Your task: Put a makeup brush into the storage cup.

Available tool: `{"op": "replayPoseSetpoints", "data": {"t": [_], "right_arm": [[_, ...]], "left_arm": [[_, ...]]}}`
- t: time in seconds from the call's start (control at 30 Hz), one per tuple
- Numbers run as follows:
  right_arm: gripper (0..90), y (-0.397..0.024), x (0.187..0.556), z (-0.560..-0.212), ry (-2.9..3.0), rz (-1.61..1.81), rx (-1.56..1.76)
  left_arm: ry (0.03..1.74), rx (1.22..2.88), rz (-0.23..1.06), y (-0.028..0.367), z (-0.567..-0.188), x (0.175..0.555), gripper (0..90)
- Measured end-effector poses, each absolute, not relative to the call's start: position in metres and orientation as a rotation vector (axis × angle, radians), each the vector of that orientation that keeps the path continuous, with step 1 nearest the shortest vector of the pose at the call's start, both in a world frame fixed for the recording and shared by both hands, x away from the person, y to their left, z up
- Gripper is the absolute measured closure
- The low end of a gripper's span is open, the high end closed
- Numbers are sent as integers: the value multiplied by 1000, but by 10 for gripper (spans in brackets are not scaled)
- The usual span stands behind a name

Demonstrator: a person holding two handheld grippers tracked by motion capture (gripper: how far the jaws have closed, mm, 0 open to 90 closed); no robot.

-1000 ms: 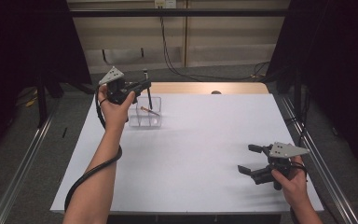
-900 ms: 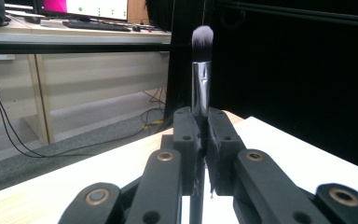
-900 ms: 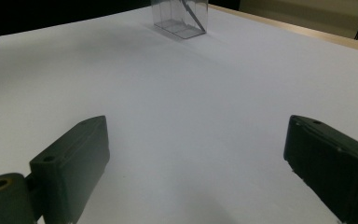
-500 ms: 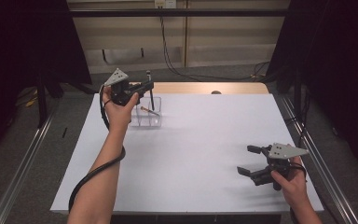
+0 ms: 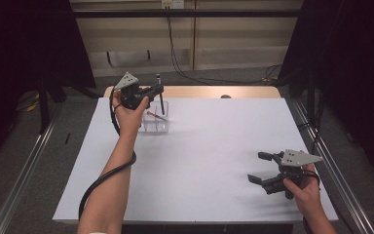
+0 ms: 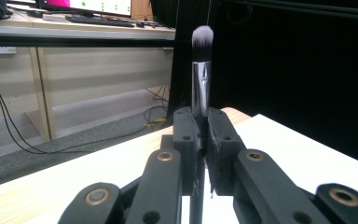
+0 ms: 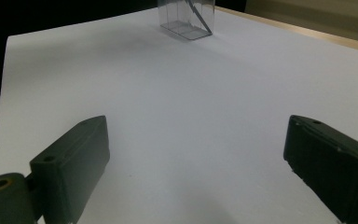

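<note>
The left gripper [image 5: 157, 89] holds the makeup brush [image 6: 201, 74] clamped upright above the clear container [image 5: 156, 118], apparently mid-insertion. Next: lower the handle in, then release. The right gripper [image 5: 264, 168] rests open on the table [image 5: 209, 146].

Upright makeup brush [image 6: 200, 74], bristles up

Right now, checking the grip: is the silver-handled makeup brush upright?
Upright: the silver-handled makeup brush stands bristles-up, clamped in the left gripper.

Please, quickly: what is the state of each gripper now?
Left gripper: shut on the upright silver-handled makeup brush.
Right gripper: open, holding nothing.
</note>
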State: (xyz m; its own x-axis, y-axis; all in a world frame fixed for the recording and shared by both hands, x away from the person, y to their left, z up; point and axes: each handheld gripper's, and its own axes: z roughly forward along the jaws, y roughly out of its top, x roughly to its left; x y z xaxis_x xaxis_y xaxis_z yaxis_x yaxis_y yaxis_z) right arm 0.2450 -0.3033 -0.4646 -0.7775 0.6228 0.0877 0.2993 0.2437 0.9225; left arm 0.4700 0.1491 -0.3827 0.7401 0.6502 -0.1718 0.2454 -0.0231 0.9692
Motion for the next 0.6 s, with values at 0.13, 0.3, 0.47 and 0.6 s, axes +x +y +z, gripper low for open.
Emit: {"op": "replayPoseSetpoints", "data": {"t": [0.13,0.3,0.47,0.6], "right_arm": [[68,-304,244,-466,2229,1545,856],[68,-303,244,-465,2224,1546,850],[67,-302,245,-465,2227,1550,844],[68,-302,245,-465,2228,1550,842]], "left_arm": [[746,1591,373,148,-386,470,835],[756,1602,373,145,-392,469,835],[762,1610,372,146,-397,468,835],[758,1617,375,147,-398,467,835]]}}
